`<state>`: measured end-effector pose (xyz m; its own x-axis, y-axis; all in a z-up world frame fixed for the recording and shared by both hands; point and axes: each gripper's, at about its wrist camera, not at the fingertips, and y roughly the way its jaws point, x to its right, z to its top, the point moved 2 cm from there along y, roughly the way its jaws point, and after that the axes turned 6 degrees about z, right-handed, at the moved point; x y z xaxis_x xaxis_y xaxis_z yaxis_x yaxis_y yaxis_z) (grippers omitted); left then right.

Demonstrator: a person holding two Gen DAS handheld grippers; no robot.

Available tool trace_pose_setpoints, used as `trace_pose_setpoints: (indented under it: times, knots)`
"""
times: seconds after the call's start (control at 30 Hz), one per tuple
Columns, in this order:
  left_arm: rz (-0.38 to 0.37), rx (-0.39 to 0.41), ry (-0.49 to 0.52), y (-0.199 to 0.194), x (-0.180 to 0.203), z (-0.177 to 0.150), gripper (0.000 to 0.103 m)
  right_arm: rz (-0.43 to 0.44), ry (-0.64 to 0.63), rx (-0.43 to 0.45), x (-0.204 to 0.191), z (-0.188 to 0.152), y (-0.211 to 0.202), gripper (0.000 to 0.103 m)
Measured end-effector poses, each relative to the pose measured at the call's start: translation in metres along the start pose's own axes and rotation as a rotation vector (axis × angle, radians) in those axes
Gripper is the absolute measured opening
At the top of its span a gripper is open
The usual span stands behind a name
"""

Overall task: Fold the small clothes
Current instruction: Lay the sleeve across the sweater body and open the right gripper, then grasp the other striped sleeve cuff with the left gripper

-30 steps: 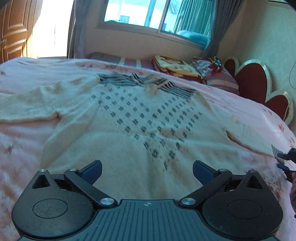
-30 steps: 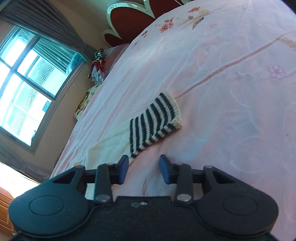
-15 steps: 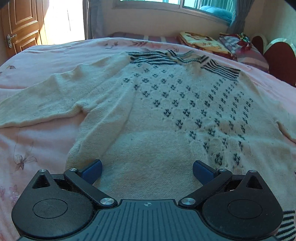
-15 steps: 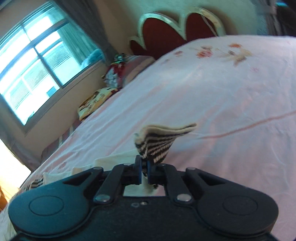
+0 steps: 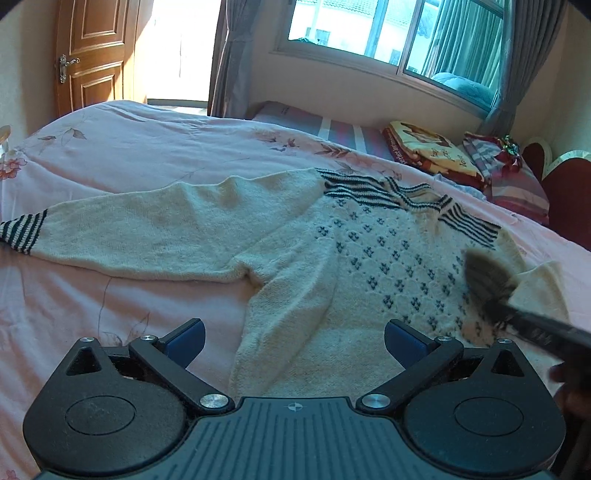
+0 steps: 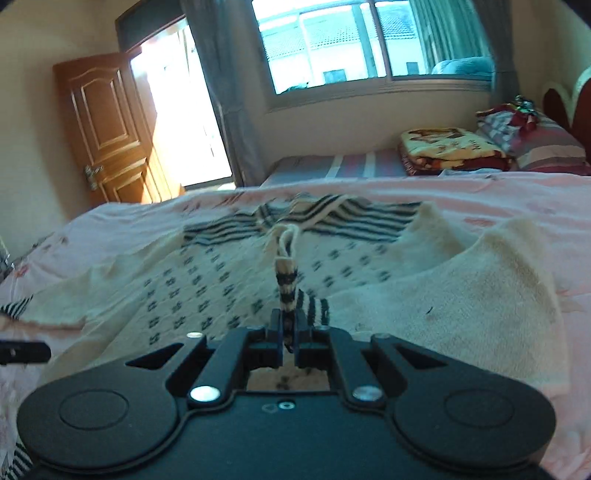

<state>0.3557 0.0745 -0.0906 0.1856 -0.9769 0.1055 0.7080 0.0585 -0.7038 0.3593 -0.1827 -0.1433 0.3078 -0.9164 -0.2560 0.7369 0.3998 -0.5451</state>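
Observation:
A cream knitted sweater (image 5: 369, 266) with dark diamond marks and a striped collar lies flat on the pink bed sheet (image 5: 129, 158). Its left sleeve (image 5: 147, 229) stretches out to a striped cuff (image 5: 22, 232). My left gripper (image 5: 293, 338) is open just above the sweater's lower left side, with nothing between its fingers. My right gripper (image 6: 289, 328) pinches the other sleeve's striped cuff (image 6: 286, 280) between its pads, though its jaws are starting to open. That sleeve (image 6: 461, 295) is drawn across the sweater's body (image 6: 207, 280). In the left wrist view the held cuff (image 5: 487, 273) is a blur at the right.
A folded patterned blanket (image 5: 432, 151) and striped pillows (image 5: 506, 177) lie at the head of the bed, by a red headboard (image 5: 569, 199). A wooden door (image 5: 92, 59) and a curtained window (image 5: 406, 33) stand beyond the bed. Bare sheet lies left of the sweater.
My right gripper shut on the striped cuff, lifted it and carried it over the sweater's body, rolling upright. My left gripper shifted left toward the outstretched sleeve, still open.

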Motion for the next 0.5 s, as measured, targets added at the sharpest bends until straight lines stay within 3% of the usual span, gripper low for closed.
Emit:
trace_pose_setpoints:
  times: [0.1, 0.13, 0.17, 0.2, 0.37, 0.43, 0.5]
  knots:
    - [-0.071, -0.001, -0.016, 0.006, 0.014, 0.006, 0.103, -0.003, -0.018, 0.015, -0.015, -0.012, -0.008, 0.029]
    - [-0.114, -0.006, -0.019, 0.01, 0.022, 0.007, 0.092, 0.007, -0.003, 0.035, -0.011, -0.011, -0.018, 0.038]
    - [-0.149, -0.022, -0.023, 0.016, 0.032, 0.009, 0.07, 0.017, 0.018, 0.055, -0.009, -0.014, -0.03, 0.04]
    - [-0.178, -0.052, -0.03, 0.024, 0.042, 0.009, 0.063, 0.02, 0.035, 0.066, -0.006, -0.017, -0.041, 0.04]
    - [-0.322, -0.177, -0.042, 0.067, 0.099, 0.003, 0.061, 0.023, 0.181, 0.108, 0.03, -0.025, -0.074, 0.041]
    - [-0.297, -0.218, -0.004, 0.082, 0.121, 0.002, 0.061, 0.021, 0.243, 0.124, 0.044, -0.029, -0.085, 0.041]
    - [-0.265, -0.197, 0.029, 0.089, 0.136, 0.006, 0.061, 0.018, 0.299, 0.141, 0.055, -0.033, -0.092, 0.041]
